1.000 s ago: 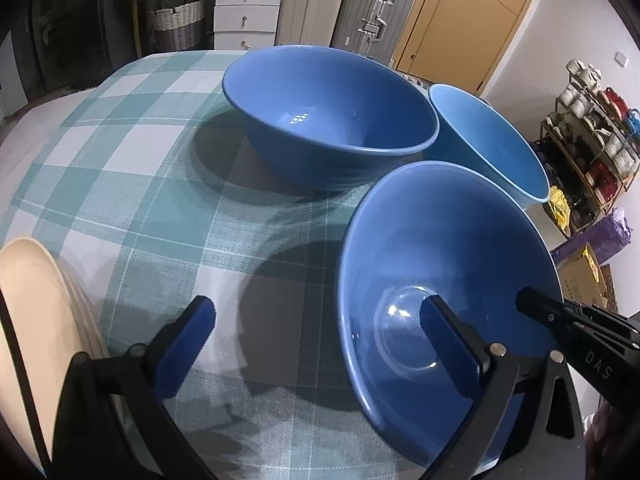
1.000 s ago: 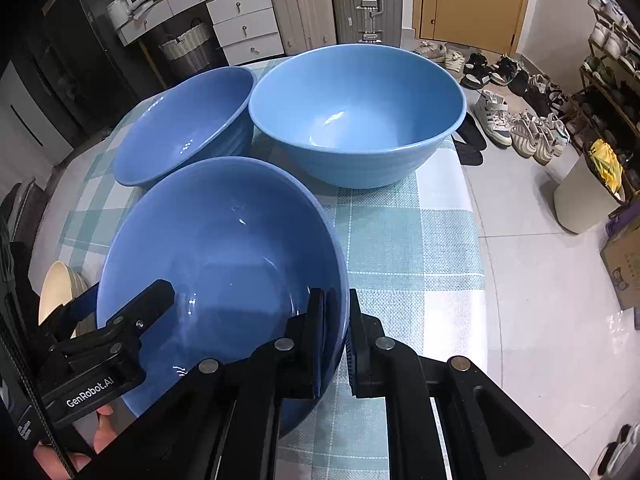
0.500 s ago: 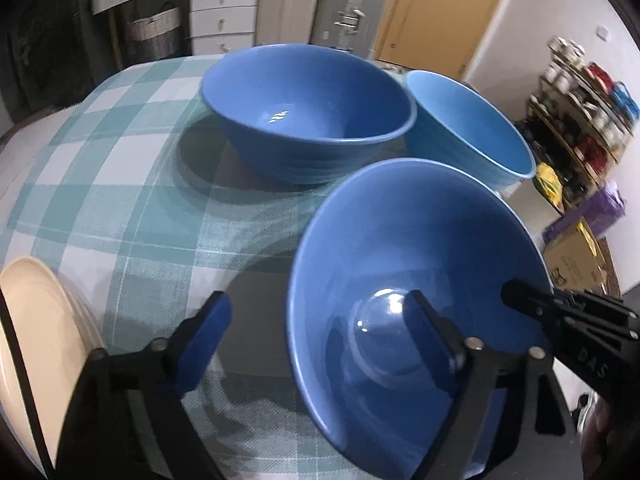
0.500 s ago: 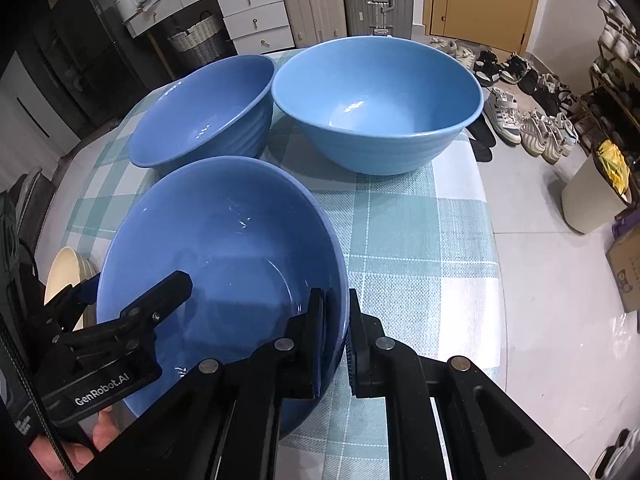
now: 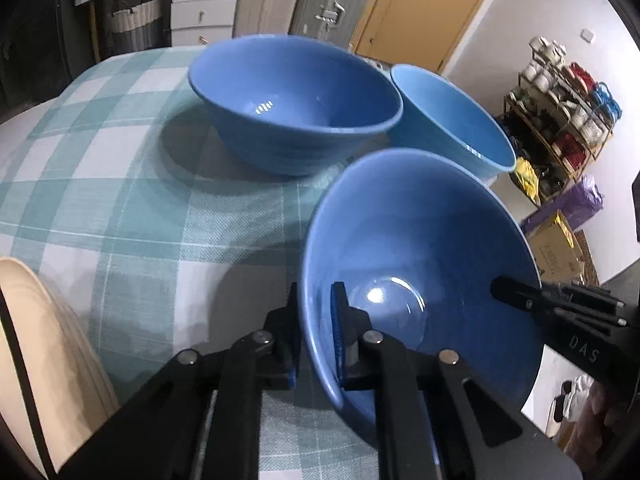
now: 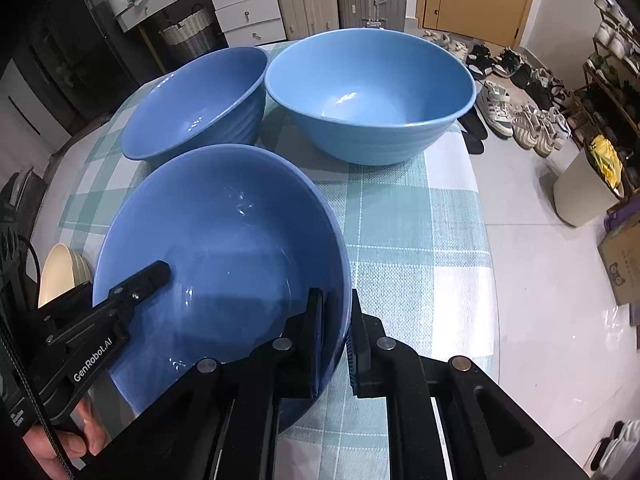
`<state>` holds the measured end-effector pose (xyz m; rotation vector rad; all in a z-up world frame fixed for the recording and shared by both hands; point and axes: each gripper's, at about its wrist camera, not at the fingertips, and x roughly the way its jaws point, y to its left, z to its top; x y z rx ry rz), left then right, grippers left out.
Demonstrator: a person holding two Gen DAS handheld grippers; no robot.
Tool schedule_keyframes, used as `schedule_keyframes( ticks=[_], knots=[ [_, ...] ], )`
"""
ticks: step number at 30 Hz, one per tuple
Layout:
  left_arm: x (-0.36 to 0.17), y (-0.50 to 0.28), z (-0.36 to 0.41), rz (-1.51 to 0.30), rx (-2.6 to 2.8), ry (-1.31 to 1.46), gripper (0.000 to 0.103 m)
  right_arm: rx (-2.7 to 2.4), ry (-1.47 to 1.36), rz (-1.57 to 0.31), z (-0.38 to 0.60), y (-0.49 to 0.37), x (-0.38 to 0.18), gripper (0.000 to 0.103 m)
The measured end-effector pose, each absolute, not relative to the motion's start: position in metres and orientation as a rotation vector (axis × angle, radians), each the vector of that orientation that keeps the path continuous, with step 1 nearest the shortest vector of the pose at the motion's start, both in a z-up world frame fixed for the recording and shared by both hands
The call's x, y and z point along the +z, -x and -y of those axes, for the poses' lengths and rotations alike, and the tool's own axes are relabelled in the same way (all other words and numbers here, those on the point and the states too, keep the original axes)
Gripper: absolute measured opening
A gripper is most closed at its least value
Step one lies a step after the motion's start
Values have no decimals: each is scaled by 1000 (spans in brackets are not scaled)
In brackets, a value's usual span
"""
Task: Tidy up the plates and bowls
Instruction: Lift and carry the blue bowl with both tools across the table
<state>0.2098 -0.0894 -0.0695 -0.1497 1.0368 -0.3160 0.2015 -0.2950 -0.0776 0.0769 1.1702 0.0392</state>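
Observation:
A blue bowl (image 5: 420,248) is held between both grippers just above the checked tablecloth (image 5: 132,200). My left gripper (image 5: 316,320) is shut on its left rim. My right gripper (image 6: 336,320) is shut on its right rim; the bowl also shows in the right wrist view (image 6: 224,240). Each gripper shows in the other's view: the right one (image 5: 560,320), the left one (image 6: 120,300). Two more blue bowls stand behind it: a darker one (image 5: 296,108) (image 6: 192,104) and a lighter one (image 5: 452,120) (image 6: 368,92). Cream plates (image 5: 44,360) (image 6: 60,272) stack at the left.
The table's right edge (image 6: 488,280) drops to a tiled floor with shoes (image 6: 520,112), a bin (image 6: 588,188) and a cardboard box (image 6: 624,256). Drawers (image 5: 204,8), a basket (image 5: 128,20) and suitcases (image 5: 332,0) stand beyond the table.
My left gripper has shifted right and shut on the held bowl's left rim; it was open before. The right gripper has kept its grip. The bowl has tilted slightly.

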Motion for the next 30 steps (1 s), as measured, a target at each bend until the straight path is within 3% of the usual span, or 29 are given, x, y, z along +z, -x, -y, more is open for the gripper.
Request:
schedule_keyframes(
  ticks=[30],
  knots=[
    [-66, -152, 99, -1080, -374, 26, 8, 31, -164, -1237, 292, -136, -76, 10]
  ],
)
